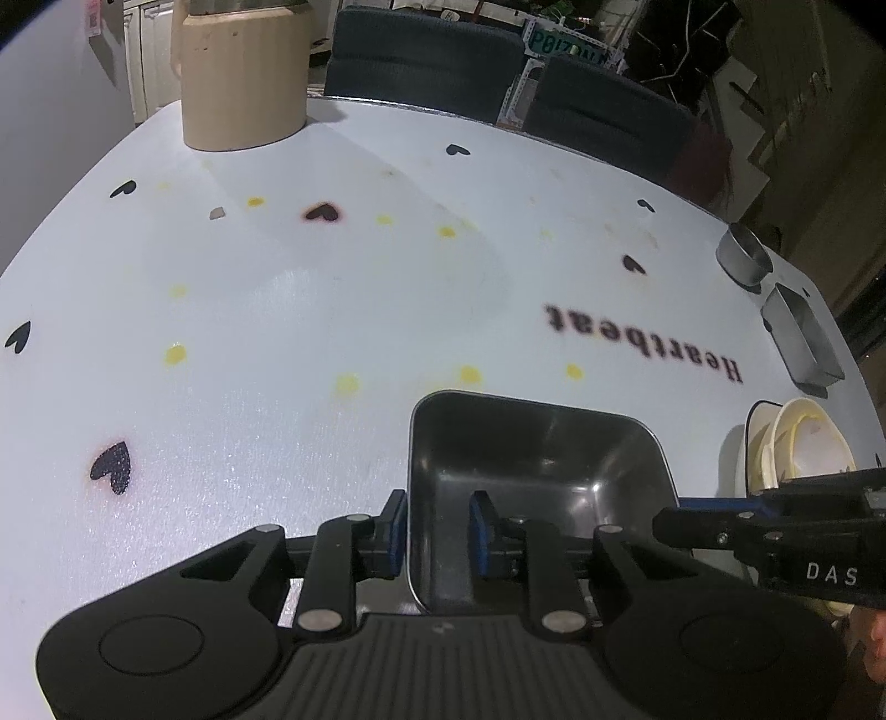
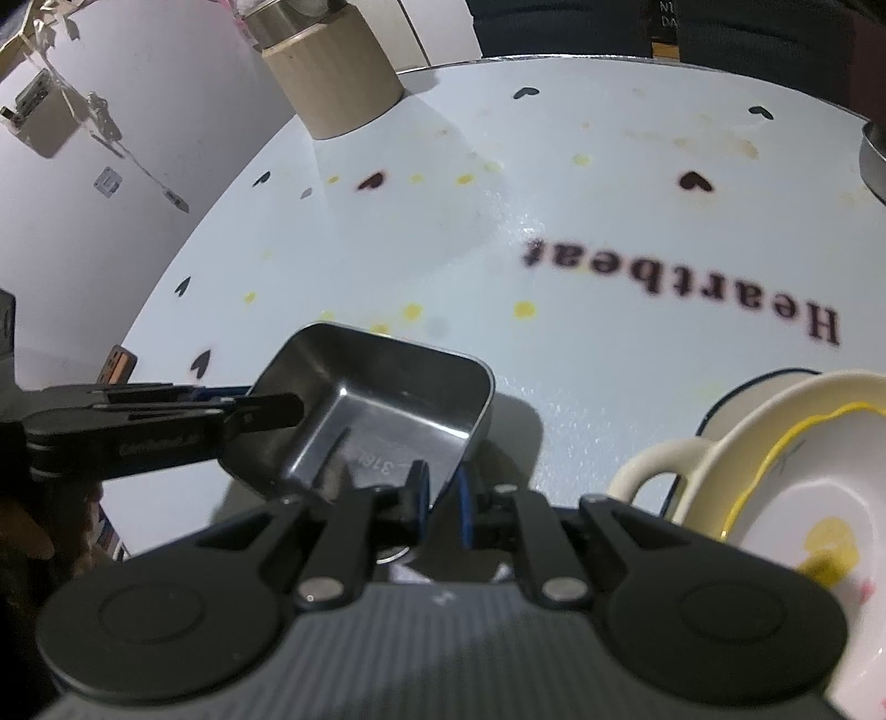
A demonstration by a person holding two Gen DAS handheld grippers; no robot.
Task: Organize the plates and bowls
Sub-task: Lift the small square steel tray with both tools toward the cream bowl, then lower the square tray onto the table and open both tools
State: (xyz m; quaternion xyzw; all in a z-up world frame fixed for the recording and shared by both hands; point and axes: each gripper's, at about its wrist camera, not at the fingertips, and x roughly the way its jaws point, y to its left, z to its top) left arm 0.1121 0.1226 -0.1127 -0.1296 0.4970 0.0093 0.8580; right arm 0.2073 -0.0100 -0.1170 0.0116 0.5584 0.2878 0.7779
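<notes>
A square steel bowl sits near the front edge of the white table. My left gripper straddles its left wall. One pad lies outside against the wall and the other stands well inside, apart from it, so the jaws are open. My right gripper has its blue pads close on the near right wall of the square steel bowl. It also shows at the right of the left wrist view. A cream bowl with a yellow rim is stacked on a dark-rimmed plate to the right.
A beige ribbed canister stands at the back left. A round steel cup and a rectangular steel tin sit along the right edge. Dark chairs stand behind the table. The cloth reads "Heartbeat".
</notes>
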